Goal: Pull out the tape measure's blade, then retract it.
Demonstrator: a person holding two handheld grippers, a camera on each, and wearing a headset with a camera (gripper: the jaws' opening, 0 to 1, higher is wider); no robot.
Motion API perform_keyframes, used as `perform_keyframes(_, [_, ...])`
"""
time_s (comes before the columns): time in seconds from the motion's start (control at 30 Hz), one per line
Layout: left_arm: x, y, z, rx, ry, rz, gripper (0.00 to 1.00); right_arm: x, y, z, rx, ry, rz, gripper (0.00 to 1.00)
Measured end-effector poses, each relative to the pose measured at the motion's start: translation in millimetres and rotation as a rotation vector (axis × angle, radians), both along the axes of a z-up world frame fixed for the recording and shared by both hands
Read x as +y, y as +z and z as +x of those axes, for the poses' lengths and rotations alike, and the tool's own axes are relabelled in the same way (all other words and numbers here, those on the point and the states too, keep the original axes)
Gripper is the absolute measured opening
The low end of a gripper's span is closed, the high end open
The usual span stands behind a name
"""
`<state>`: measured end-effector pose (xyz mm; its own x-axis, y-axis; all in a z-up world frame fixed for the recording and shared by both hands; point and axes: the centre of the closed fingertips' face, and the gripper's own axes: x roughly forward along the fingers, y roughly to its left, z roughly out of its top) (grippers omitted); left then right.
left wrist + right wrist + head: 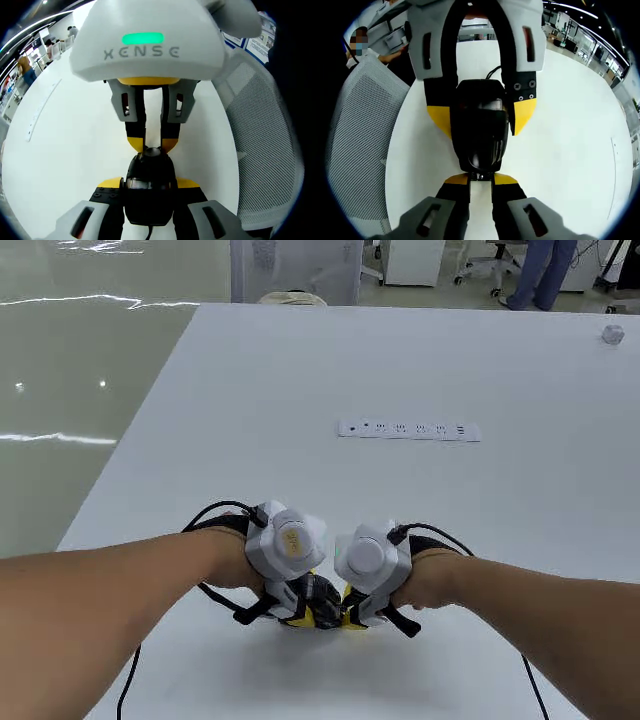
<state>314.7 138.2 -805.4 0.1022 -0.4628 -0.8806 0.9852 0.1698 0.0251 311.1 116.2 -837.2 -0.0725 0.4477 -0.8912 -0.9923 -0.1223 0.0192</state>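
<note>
Tape (480, 125) is at the worktop's (400, 370) 6 o'clock edge, clamped by the left gripper (149, 184); the right gripper (481, 181) pinches the blade tip (480, 176). Best to draw straight toward 3 o'clock, tape held steady

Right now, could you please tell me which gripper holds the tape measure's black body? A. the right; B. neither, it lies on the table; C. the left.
C: the left gripper has its jaws around the tape measure, while the right gripper nips its front end.
</note>
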Motion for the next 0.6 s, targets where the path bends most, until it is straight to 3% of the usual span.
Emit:
perform_keyframes(0.07, [-0.1,-0.1,0.3,0.0,0.0,0.0,0.34,0.4,0.4,-0.1,0.012,-0.024,0.004,0.16])
perform_keyframes(0.3, [-0.4,0.0,-0.1,-0.001,0.002,-0.004,0.34,-1.1,1.0,0.0,-0.01,-0.001,0.039,0.15])
perform_keyframes(0.4, [-0.9,0.3,0.0,-0.006,0.008,-0.01,0.34,-0.8,1.3,0.5,0.006,-0.023,0.05,0.13])
perform_keyframes(0.6, [-0.7,0.4,0.6,-0.007,0.012,-0.002,0.34,0.8,0.6,0.9,-0.002,0.002,0.016,0.12])
